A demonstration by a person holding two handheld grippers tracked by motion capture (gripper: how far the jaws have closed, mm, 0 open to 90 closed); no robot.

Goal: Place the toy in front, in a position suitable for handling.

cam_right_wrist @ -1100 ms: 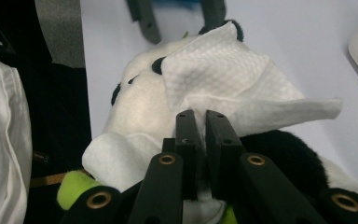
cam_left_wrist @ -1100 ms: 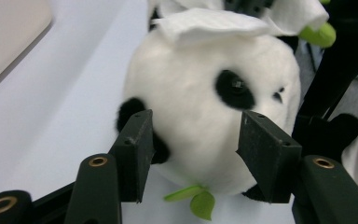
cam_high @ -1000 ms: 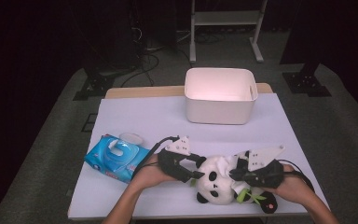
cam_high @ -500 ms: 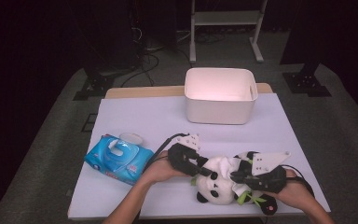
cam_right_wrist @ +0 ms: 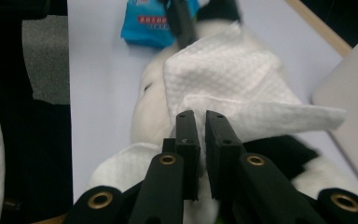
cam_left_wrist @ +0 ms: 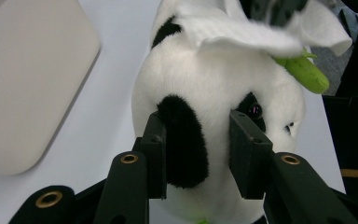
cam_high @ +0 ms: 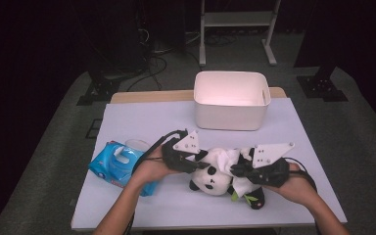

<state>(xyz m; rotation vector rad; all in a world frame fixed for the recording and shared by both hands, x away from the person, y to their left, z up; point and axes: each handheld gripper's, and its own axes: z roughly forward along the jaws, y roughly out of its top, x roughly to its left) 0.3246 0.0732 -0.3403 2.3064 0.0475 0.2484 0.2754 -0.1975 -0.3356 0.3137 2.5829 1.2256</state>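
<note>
We see left tool (cam_left_wrist: 196,154), jaws just closing, now clamped on black ear of plush black-and-white panda (cam_high: 214,177). Right tool (cam_right_wrist: 201,122) pinches white textured wipe (cam_right_wrist: 223,84) draped over panda. Both tools higher than before; panda lifted slightly above white desk (cam_high: 142,117).

The panda toy (cam_high: 215,178) lies between both hand-held grippers (wipe (cam_high: 227,159) on it); bin (cam_high: 231,100) beyond, wipes pack (cam_high: 115,164) left.
</note>
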